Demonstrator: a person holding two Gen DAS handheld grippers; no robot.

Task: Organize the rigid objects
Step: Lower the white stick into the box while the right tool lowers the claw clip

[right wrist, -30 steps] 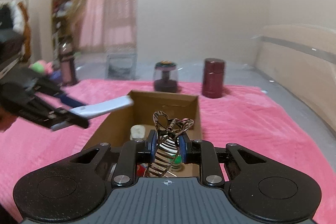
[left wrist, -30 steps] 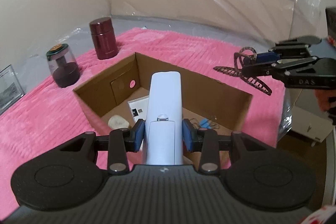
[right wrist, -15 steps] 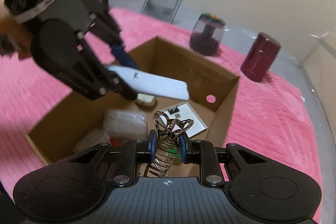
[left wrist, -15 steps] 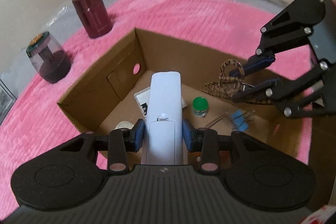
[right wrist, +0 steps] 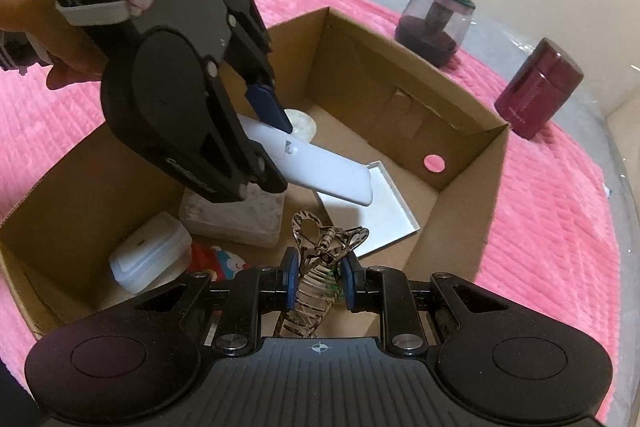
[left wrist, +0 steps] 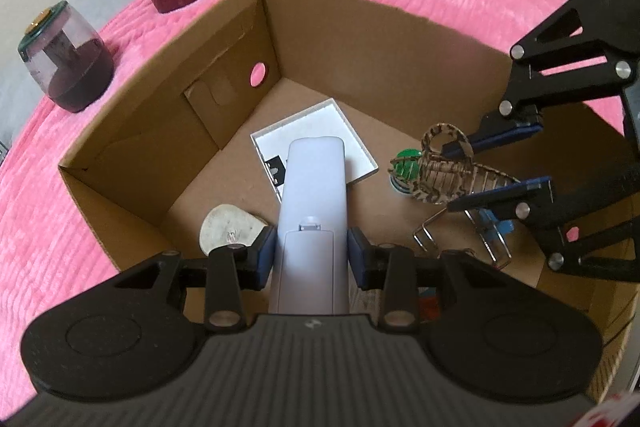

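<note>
Here the white remote slants lengthwise down into the cardboard box.

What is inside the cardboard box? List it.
Inside the cardboard box: a white tray, a pale disc, a green-capped item, blue binder clips, a white case. The grippers cover part of the floor.
</note>
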